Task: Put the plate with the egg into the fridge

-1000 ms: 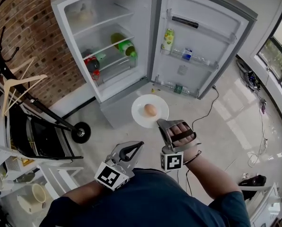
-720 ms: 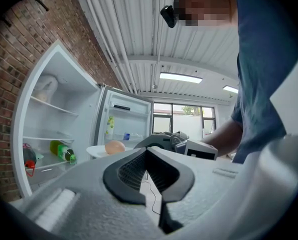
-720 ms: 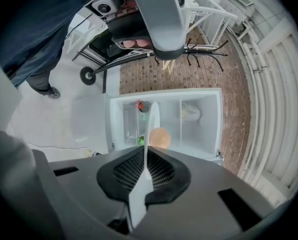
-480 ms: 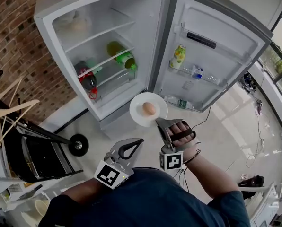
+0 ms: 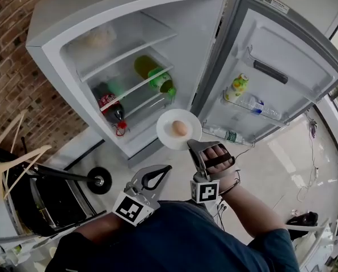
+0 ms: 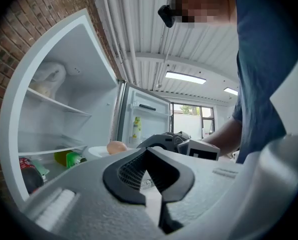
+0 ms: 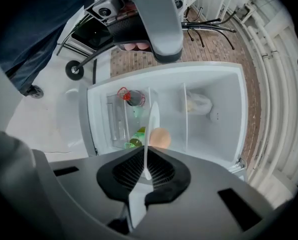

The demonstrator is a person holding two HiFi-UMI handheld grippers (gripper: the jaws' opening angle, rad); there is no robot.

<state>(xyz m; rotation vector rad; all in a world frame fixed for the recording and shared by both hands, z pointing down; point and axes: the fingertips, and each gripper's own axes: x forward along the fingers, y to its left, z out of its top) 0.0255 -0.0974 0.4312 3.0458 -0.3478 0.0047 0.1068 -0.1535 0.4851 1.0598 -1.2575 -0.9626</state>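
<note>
Overhead: clamping the near rim of the plate point(image 5: 168, 136) with the right tool point(image 5: 193, 145), egg point(image 5: 180, 128) at its middle, level and just in front of the open fridge point(image 5: 61, 21), near the shelf with the green bottle point(image 5: 157, 77). Holding the left tool point(image 5: 167, 168) nearer and to the left, tips together on nothing. Along the left tool: pads meeting, empty; plate and egg beyond, to the left. Along the right tool: pads pinching the plate's edge, egg just right of it, fridge shelves behind.
</note>
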